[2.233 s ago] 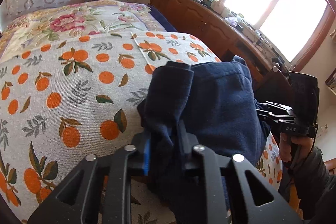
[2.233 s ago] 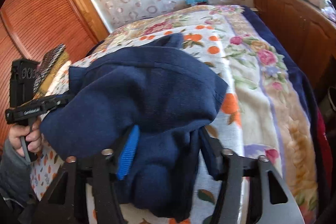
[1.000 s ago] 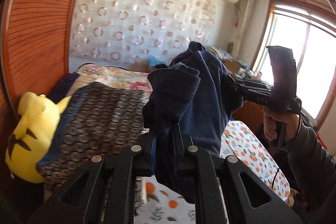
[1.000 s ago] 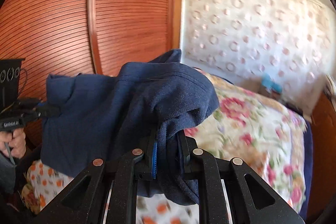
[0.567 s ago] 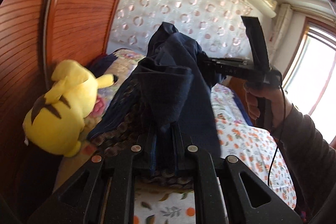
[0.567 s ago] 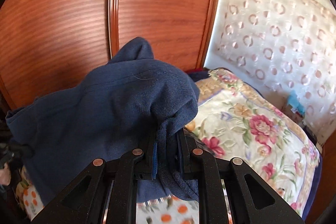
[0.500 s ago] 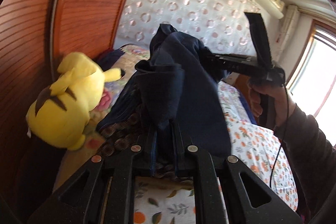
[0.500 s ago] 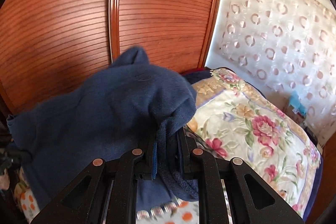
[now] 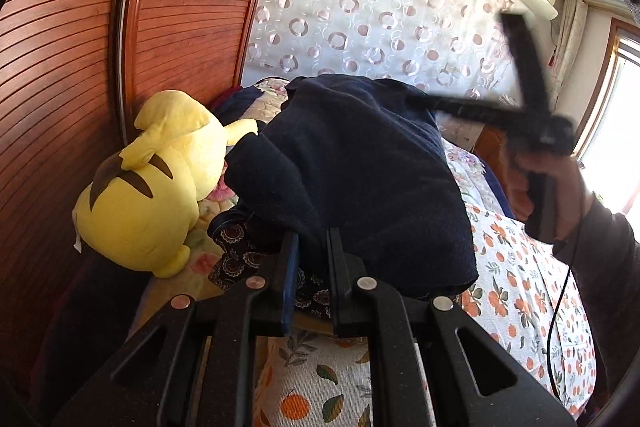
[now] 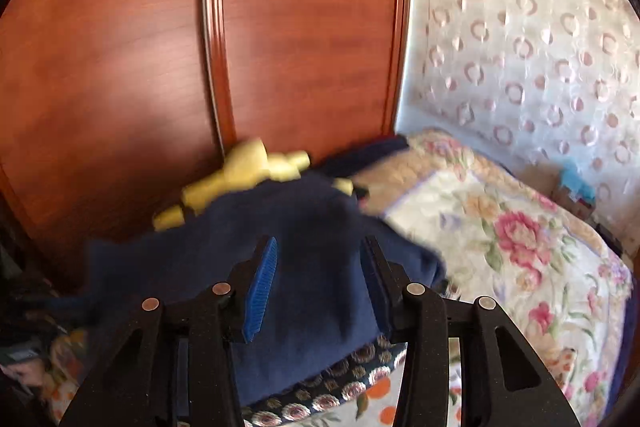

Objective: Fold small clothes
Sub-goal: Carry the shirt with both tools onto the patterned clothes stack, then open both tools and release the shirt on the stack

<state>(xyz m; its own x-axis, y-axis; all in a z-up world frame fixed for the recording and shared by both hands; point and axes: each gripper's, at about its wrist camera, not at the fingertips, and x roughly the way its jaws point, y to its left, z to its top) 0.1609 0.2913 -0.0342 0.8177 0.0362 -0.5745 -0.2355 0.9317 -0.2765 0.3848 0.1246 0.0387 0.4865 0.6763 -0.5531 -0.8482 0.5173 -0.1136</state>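
Note:
A folded dark blue garment (image 9: 360,179) lies on top of a dark patterned folded cloth (image 9: 240,259) at the head of the bed. My left gripper (image 9: 312,239) is shut on the garment's near edge. My right gripper (image 10: 318,247) is open, its jaws wide apart over the garment (image 10: 304,267), not holding it. In the left wrist view the right gripper (image 9: 416,101) reaches in from the right above the garment, blurred.
A yellow plush toy (image 9: 156,187) lies left of the pile against the wooden wardrobe doors (image 9: 120,47). The bed has an orange-print sheet (image 9: 520,287) and a floral blanket (image 10: 500,227). A circle-patterned curtain (image 9: 380,15) hangs behind.
Both grippers carried the garment from the bed's middle to the pile by the plush toy and lowered it. The right gripper has opened and let go; the left stays shut.

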